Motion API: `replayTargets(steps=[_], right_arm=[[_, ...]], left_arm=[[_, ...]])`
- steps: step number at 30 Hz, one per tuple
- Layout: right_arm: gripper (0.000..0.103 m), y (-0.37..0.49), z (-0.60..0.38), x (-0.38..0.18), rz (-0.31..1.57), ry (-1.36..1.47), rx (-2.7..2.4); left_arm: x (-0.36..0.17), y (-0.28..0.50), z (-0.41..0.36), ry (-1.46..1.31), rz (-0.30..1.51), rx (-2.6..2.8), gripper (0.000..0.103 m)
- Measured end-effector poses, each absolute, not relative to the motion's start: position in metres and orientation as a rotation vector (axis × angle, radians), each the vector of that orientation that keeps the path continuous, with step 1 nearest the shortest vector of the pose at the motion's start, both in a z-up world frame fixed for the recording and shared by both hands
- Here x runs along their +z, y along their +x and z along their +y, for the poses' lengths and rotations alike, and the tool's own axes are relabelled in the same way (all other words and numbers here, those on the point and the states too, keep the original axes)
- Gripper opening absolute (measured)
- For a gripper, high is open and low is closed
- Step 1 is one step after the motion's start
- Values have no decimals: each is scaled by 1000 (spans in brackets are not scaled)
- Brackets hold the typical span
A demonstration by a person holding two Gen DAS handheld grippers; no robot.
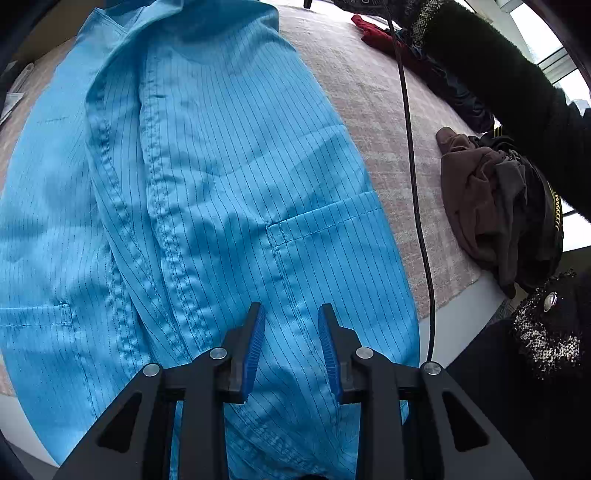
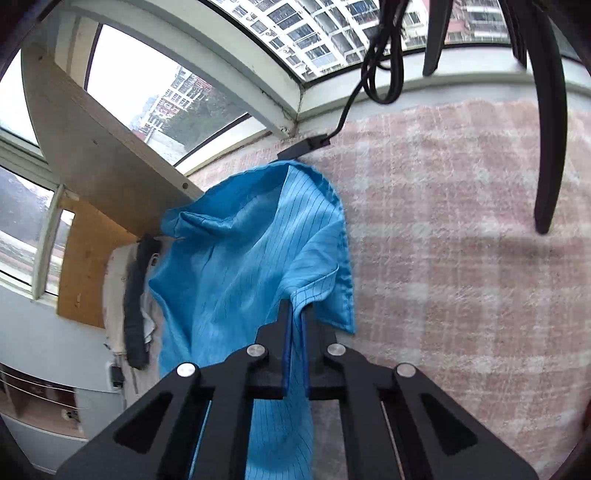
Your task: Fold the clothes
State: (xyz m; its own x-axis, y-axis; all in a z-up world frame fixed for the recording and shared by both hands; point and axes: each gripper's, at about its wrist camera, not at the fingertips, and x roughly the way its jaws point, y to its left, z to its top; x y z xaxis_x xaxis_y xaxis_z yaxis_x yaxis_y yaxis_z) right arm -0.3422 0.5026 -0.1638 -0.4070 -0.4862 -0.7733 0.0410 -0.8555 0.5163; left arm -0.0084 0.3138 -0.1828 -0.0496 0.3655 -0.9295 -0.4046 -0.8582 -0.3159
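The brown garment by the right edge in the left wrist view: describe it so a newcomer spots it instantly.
Start from the pink checked blanket covering the surface, right of the spread blue striped coat. Near its right edge sits a crumpled brown garment, the only brown piece, bunched against darker black clothing.

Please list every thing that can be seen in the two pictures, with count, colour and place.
blue striped garment: one, light blue, spread on the blanket, one part lifted
blanket: one, pink checked, under the garment
clothes pile: one, brown, grey and black, right edge of the blanket
red cloth: one, far side
cable: one, black, hanging
sleeve: one, black, upper right
left tongs: open, above the garment
right tongs: shut on the garment
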Motion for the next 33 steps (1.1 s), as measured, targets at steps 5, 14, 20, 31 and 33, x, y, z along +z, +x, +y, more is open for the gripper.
replayTargets(steps=[5, 14, 20, 31, 33], right_arm=[[10, -354, 483, -161, -344, 1558, -2420], [18, -300, 440, -133, -61, 1436, -2321], [18, -235, 382, -146, 9, 1435, -1911], [18, -240, 360, -175, 62, 1563, -1932], [30, -237, 364, -171, 56, 1561, -1921]], left_arm=[[-181, -8, 315, -1705, 51, 1951, 32], [-183, -13, 313, -1709, 36, 1950, 34], [-183, -10, 309, -1703, 41, 1970, 35], [-173, -4, 323, -1693, 132, 2024, 44], [-161, -8, 309, -1664, 73, 2083, 44]])
